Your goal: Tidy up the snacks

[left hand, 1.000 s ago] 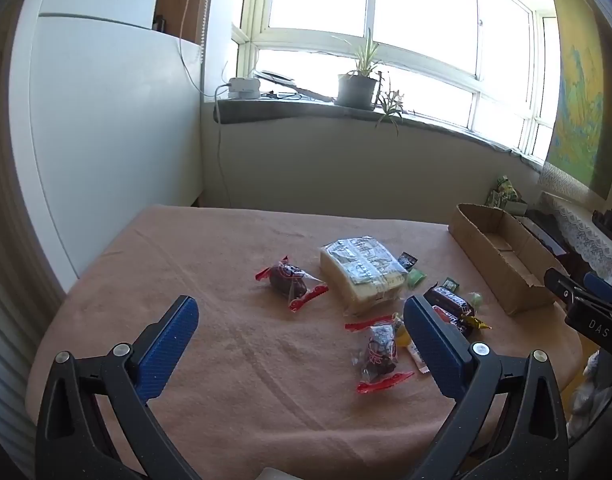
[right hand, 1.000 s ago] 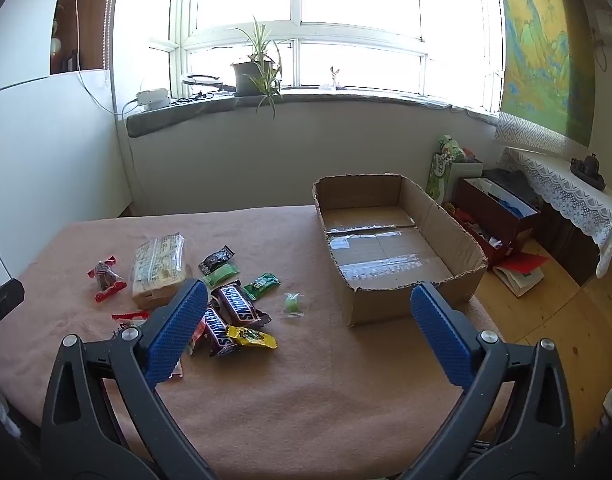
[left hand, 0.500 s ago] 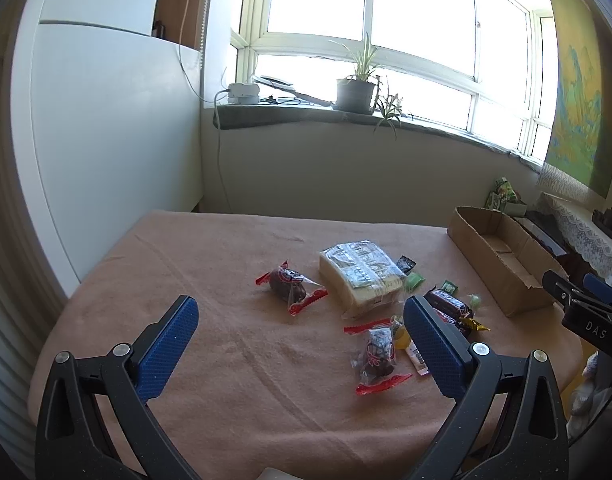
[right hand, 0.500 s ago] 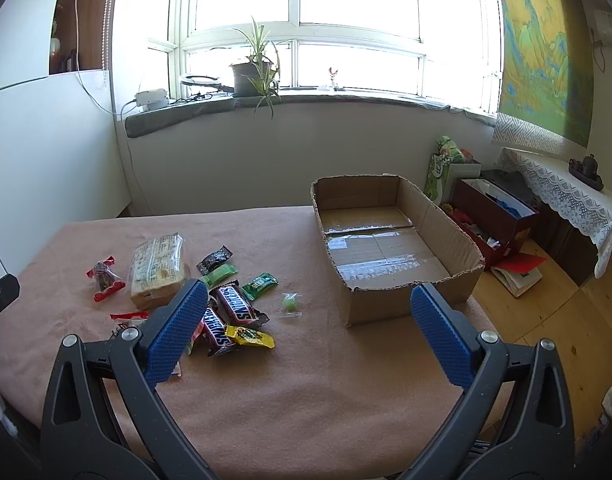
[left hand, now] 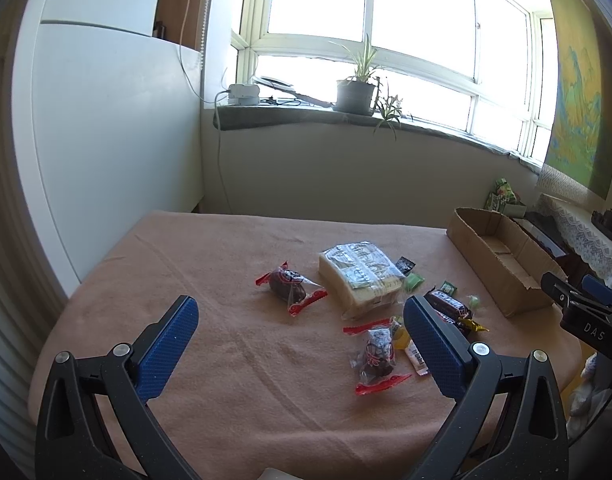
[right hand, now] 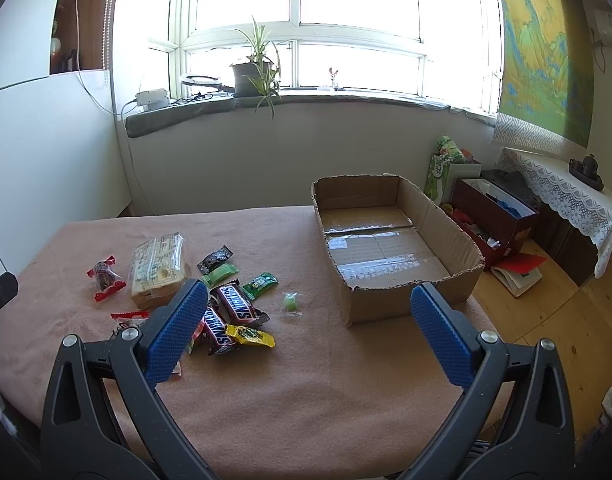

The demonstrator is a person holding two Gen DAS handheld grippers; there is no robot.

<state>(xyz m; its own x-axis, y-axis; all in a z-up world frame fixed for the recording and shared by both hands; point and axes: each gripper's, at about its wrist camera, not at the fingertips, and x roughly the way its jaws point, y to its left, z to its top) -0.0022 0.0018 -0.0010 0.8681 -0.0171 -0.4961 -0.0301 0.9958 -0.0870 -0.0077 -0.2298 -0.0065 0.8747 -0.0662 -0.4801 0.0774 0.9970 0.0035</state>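
Note:
Snacks lie scattered on a pink cloth-covered table (left hand: 209, 264): a wrapped bread loaf (left hand: 360, 276) (right hand: 157, 268), two dark cakes in red-ended wrappers (left hand: 289, 286) (left hand: 376, 356), Snickers bars (right hand: 235, 304) (left hand: 450, 304), a yellow candy (right hand: 249, 336) and small green packets (right hand: 259, 283). An empty cardboard box (right hand: 386, 248) (left hand: 502, 260) stands at the table's right side. My left gripper (left hand: 301, 320) hovers open over the near left part of the table. My right gripper (right hand: 308, 306) is open too, near the front edge, between the snack pile and the box.
A windowsill with a potted plant (right hand: 253, 72) runs behind the table. A white cabinet (left hand: 105, 140) stands to the left. On the floor at the right are a dark red box (right hand: 494, 216), bags and a lace-covered sideboard (right hand: 566, 200).
Both views have shifted slightly, as if the grippers drew back a little. The snacks and box have not moved, and both grippers stay open.

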